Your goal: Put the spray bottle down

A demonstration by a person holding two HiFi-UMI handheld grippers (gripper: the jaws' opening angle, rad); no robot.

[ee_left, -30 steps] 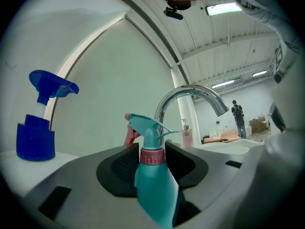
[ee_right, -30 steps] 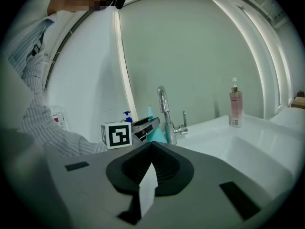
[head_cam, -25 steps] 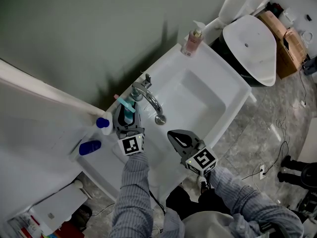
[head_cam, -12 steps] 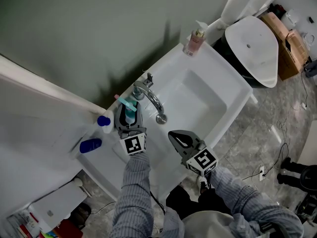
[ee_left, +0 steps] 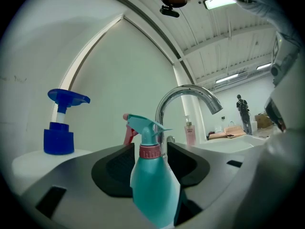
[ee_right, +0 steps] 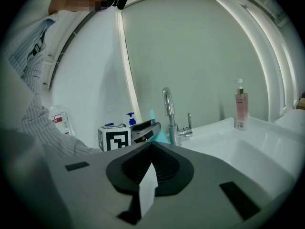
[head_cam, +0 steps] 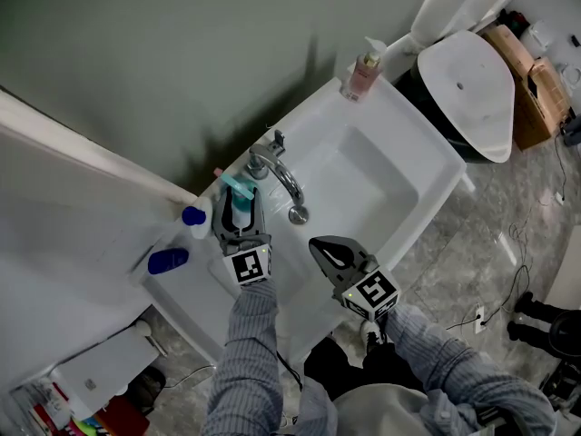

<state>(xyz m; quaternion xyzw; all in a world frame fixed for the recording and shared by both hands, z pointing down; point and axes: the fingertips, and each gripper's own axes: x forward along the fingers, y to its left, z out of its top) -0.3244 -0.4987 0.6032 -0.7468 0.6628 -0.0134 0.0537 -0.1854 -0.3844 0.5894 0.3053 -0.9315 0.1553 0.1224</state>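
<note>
Release: our left hand-held gripper [head_cam: 239, 207] has just been opening, the spray bottle [ee_left: 153, 190] standing between its wide jaws. Next we must retreat straight. Right hand-held gripper [head_cam: 320, 248] is closed.

Left gripper [head_cam: 240, 212] — 2 fingers [ee_left: 112, 173] just opened wide (spray bottle [ee_left: 155, 190] between).

Chrome faucet [head_cam: 272, 173] on sink [head_cam: 413, 133] back edge; pink pump bottle [head_cam: 361, 73] far corner; blue-capped bottle [head_cam: 193, 217] left; toilet [head_cam: 467, 89] beyond.

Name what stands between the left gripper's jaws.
The teal spray bottle, per the left gripper view; the left gripper has just been opening its jaws.
</note>
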